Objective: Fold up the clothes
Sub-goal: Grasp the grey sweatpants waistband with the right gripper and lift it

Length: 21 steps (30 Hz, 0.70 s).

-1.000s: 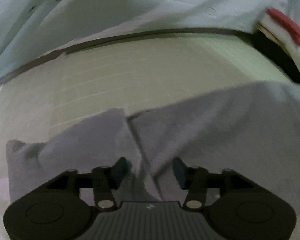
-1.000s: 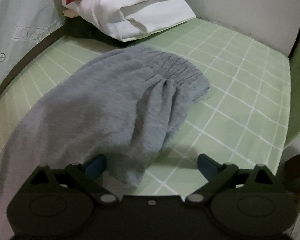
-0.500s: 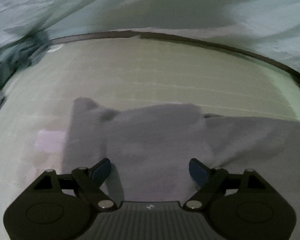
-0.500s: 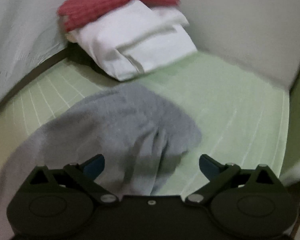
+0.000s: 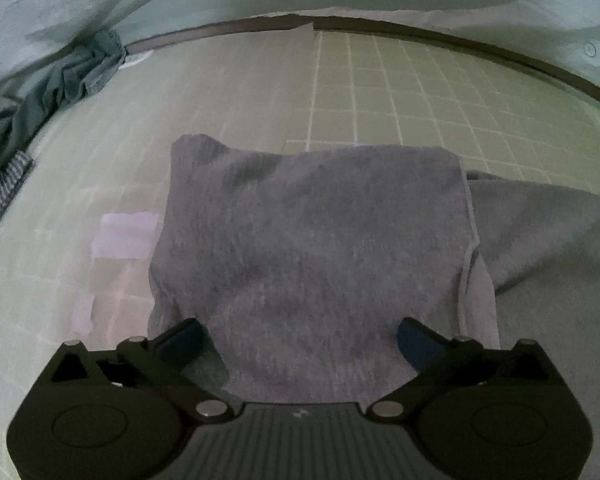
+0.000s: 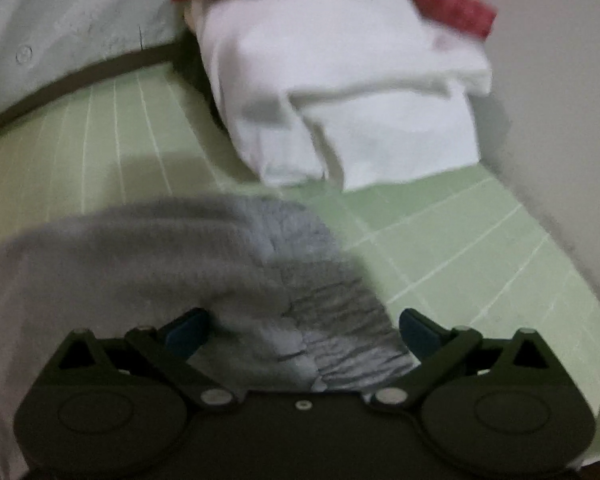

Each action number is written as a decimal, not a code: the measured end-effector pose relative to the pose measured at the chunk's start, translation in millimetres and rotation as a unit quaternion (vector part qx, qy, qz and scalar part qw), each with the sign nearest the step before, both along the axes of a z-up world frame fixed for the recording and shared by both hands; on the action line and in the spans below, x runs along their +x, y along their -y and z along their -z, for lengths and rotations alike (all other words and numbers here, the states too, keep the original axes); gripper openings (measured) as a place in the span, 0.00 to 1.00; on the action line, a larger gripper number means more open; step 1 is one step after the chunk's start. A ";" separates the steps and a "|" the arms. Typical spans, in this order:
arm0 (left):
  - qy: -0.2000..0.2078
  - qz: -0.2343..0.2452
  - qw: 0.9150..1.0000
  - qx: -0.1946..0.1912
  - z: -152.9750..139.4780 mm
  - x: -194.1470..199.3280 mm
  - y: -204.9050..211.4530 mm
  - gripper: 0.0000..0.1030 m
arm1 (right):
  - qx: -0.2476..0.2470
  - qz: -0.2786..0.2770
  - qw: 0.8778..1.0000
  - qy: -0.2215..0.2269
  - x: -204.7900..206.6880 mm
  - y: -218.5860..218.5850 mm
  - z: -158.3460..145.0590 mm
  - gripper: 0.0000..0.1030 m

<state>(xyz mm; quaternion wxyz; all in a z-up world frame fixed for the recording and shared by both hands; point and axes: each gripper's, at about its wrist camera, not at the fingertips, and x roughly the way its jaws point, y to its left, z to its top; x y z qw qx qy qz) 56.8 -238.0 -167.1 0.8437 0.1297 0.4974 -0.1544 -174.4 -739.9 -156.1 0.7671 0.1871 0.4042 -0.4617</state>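
1. Grey garment (image 5: 312, 248) lies spread on the green gridded worktop (image 5: 420, 92), one panel doubled over at 12 o'clock of the left tool (image 5: 300, 338), the rest trailing off toward 3 o'clock.
2. Both tools gape wide and grip nothing; the right tool (image 6: 302, 330) hovers over the gathered waistband (image 6: 332, 300).
3. Risk: closing on one layer only would likely drag the top panel and undo the fold.
4. Risk: the loose seam edge (image 5: 470, 248) may curl under if pulled sideways.
5. Risk: a wide sweep toward 12 o'clock could knock the folded white cloth (image 6: 340, 92) and red item (image 6: 452, 4) stacked there.
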 end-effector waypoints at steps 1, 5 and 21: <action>-0.002 0.000 1.000 -0.001 0.3 0.3 0.1 1.00 | 0.010 0.006 1.000 0.020 -3.7 1.8 1.5 1.00; -0.002 -0.005 1.000 -0.005 1.1 0.2 0.1 1.00 | 0.014 0.017 0.999 0.045 -9.1 -5.0 6.8 1.00; 0.000 -0.004 0.999 -0.040 -17.4 10.7 -17.0 1.00 | -0.011 -0.032 0.999 0.038 18.0 -49.7 -21.7 0.40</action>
